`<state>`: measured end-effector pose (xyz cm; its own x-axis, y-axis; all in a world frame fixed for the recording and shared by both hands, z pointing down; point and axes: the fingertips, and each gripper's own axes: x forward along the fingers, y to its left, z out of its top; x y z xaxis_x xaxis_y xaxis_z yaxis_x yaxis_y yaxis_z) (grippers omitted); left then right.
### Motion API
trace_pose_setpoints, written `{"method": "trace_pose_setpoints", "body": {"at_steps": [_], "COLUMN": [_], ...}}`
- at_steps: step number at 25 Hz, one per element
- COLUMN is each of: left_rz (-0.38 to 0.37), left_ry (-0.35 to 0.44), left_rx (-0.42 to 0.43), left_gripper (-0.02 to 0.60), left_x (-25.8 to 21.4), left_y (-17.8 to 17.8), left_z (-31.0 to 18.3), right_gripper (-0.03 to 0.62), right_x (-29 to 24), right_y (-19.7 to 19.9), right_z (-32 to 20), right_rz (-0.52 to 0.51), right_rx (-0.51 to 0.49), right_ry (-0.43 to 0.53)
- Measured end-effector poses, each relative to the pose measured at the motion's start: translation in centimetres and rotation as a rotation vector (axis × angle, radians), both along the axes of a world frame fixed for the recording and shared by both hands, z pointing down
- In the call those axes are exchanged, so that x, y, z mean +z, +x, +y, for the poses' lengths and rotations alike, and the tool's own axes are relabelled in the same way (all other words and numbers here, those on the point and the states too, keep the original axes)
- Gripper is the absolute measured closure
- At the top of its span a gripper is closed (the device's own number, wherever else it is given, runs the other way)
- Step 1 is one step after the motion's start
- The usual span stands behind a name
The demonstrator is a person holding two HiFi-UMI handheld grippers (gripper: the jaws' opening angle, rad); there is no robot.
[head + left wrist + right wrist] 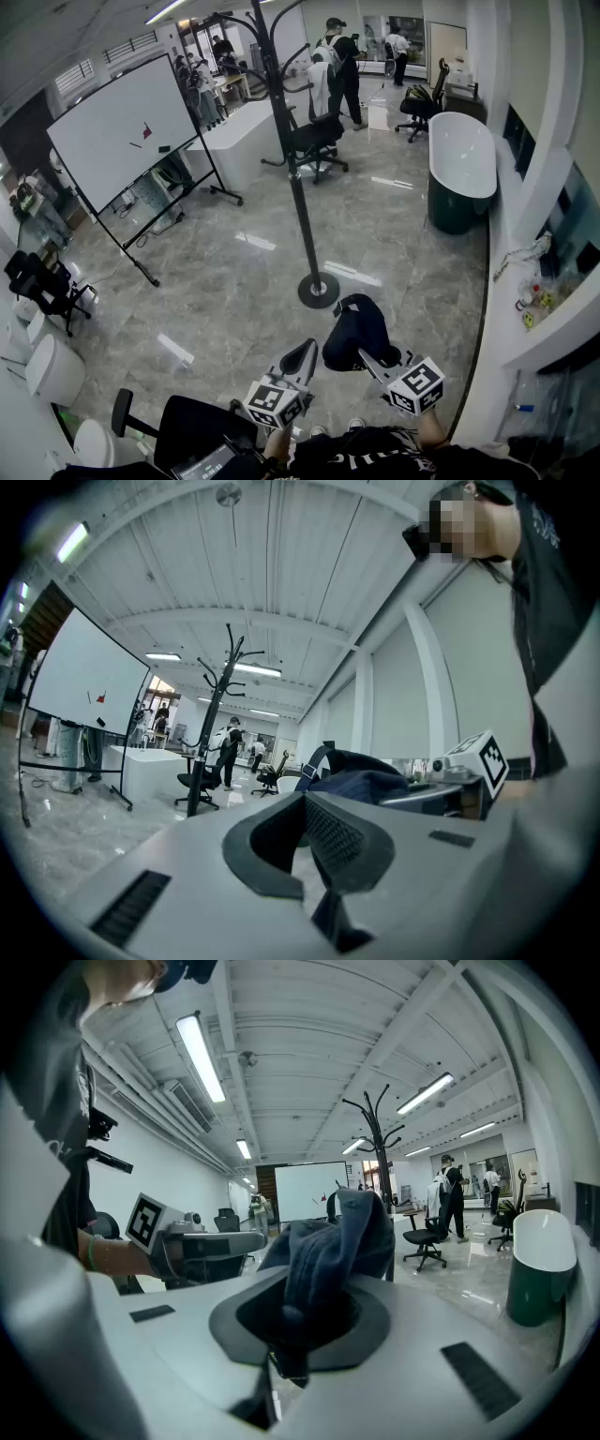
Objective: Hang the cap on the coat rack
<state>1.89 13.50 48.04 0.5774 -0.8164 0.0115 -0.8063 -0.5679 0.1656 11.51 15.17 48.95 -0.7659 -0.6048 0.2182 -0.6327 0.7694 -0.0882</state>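
- Right tongs (291,1327): clamped narrow on a bunched fold of the dark blue cap (333,1241), so that the rest of the fabric stands up ahead of the jaws with its strap loop on top.
- Grip taken on the fabric, not on the loop, probably to leave that loop free for a hook.
- Cap position: carried in the air in front of the body, above the floor, near the base of the coat rack (301,202) as seen in the head view, and well below the hooks.
- Left tongs (309,841): jaws together, nothing between them, held level just beside the cap. Judged to be on standby to steady or spread the fabric.
- Coat rack: upright on its round foot, apart from both tongs, curved hooks at the top of the pole.
- Next move, as judged: raise the cap to hook height, then set the loop or crown over one arm before releasing.
- Risk: crumpled crown snagging or slipping off a curved hook.
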Motion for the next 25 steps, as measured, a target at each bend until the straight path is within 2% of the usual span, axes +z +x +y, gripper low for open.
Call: {"method": "trace_pose_setpoints", "body": {"at_steps": [7,12,19,25], "left_rz": [0.009,-0.011,-0.018,-0.009], "left_ry": [-0.029,-0.07,-0.064,-0.054], "left_rx": [0.005,0.004,-0.021,-0.011], "left_gripper": [0.583,0.583,0.583,0.583], "left_x": [1.0,1.9,2.0,2.9], "left_y": [3.2,4.0,2.2,-0.5], "left_z": [0.3,0.0,-2.9,-8.3], "right_gripper": [0.553,0.553,0.553,0.553], "right_x": [1.3,2.7,3.1,4.2], "right_y": [3.2,4.2,2.7,0.3], "right_z": [0.0,-0.9,-3.9,-8.6], "right_rz": [0.023,0.016,0.015,0.033], "right_rx": [0.004,0.003,-0.013,0.005], "right_ry": [-0.028,-0.057,-0.065,-0.068]}}
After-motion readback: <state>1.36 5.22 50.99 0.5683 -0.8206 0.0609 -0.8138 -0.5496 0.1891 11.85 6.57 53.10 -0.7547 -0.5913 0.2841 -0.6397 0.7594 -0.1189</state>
